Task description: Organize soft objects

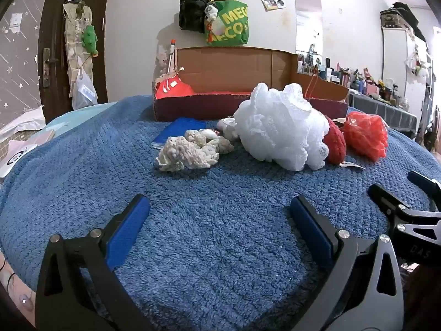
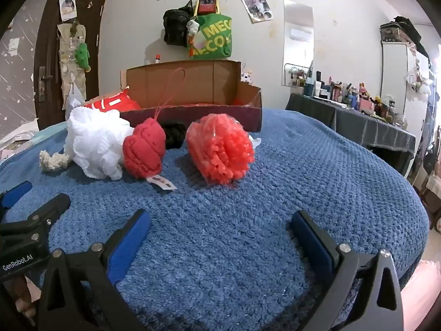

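Your left claw [image 1: 219,215] and right claw [image 2: 220,229] gaped empty over the blanket [image 1: 215,248]; nothing was picked yet. The puffs [image 1: 278,127] ahead wanted boxing [image 1: 234,66].

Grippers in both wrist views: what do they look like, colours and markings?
Both the left gripper and right gripper have black angular frames with silver rivets and ribbed blue pads. White "GenRobot.AI" lettering marks the left one's body.

Blanket [image 1: 220,248] fuzzy blue cloth; box [image 1: 234,63] matt cardboard; white puff [image 1: 281,127] mesh.
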### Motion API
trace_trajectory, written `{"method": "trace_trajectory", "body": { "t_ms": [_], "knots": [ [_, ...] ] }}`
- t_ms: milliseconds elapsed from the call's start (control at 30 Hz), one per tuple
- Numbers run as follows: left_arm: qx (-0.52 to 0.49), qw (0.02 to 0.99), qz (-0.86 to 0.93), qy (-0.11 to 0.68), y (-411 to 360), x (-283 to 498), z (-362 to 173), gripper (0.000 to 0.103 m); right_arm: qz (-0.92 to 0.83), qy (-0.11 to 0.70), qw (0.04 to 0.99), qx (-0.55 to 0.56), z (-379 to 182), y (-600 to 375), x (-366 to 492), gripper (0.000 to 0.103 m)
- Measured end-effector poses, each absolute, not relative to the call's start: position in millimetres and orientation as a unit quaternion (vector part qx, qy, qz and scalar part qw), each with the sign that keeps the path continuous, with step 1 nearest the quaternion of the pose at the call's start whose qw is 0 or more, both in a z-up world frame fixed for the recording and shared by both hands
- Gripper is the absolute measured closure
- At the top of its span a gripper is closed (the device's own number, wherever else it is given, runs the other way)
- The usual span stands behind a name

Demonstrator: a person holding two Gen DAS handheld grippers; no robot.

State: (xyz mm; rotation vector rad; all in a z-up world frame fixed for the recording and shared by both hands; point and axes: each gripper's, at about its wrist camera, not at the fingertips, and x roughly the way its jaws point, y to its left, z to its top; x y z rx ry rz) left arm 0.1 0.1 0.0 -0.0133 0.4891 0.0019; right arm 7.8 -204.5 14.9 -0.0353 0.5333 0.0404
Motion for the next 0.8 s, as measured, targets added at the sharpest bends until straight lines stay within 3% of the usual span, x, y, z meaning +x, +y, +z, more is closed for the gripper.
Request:
{"method": "trace_trajectory", "body": {
  "t_ms": [800],
  "knots": [
    [-0.005, 0.97, 0.001, 0.242, 0.0, 0.2, 0.0, 0.0, 0.019, 0.262, 0.965, -0.021, 15.3, -204.4, 7.9, 0.0]
  ]
}}
